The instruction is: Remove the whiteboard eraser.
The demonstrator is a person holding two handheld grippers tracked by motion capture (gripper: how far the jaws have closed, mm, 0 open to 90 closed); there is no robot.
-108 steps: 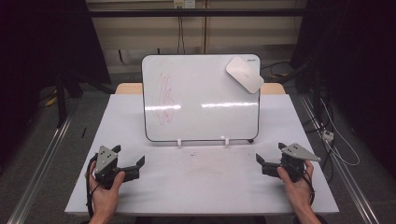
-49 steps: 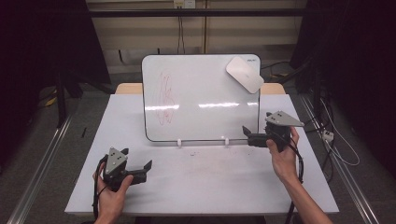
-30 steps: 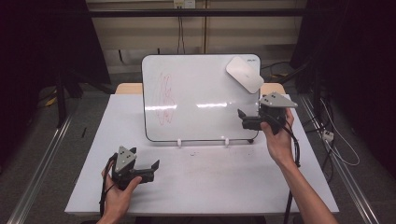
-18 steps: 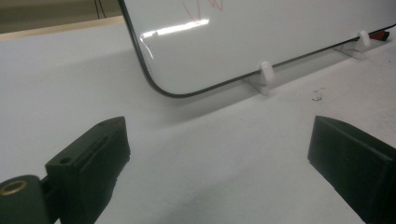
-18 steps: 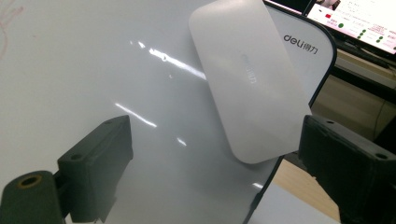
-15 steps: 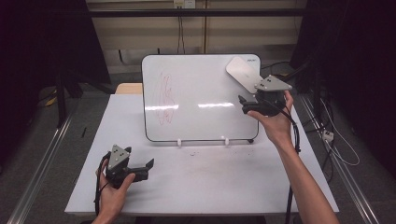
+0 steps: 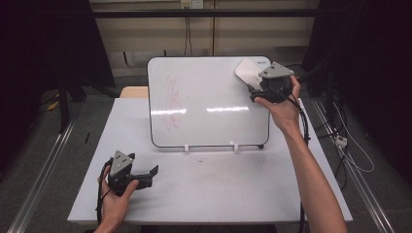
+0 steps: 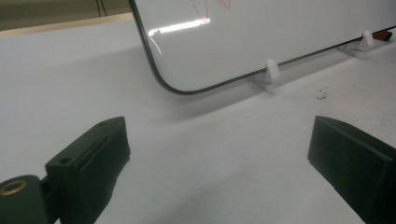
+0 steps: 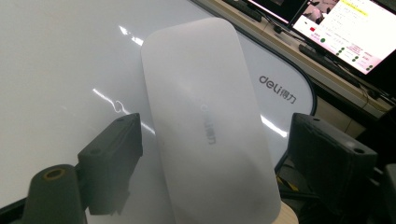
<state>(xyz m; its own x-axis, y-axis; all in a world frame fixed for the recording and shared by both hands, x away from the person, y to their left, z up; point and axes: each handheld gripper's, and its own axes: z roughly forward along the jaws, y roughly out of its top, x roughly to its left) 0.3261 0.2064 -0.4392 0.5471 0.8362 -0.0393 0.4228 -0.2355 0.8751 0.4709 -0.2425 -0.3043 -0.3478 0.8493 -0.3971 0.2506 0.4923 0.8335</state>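
Observation:
A white whiteboard (image 7: 209, 102) with a red scribble (image 7: 172, 99) stands upright on the white table (image 7: 218, 189). A white eraser (image 7: 247, 72) sticks to the board's top right corner. My right gripper (image 7: 255, 92) is raised to it. In the right gripper view the eraser (image 9: 210, 126) lies between the two jaws of that gripper (image 9: 215, 140). The jaws have just been closing, and a thin gap shows on each side of the eraser. My left gripper (image 7: 150, 175) sits low over the table's front left, and its jaws (image 8: 219, 135) stand wide open with nothing between them.
Two white clips (image 7: 186, 147) hold the board's lower edge. Dark smudges (image 7: 214, 160) mark the table in front of it. Cables (image 7: 350, 150) lie on the floor at the right. A lit monitor (image 9: 345, 28) stands behind the board.
My right gripper has risen and moved back to the board's top right corner, and its jaws have narrowed around the eraser. The left gripper has hardly moved.

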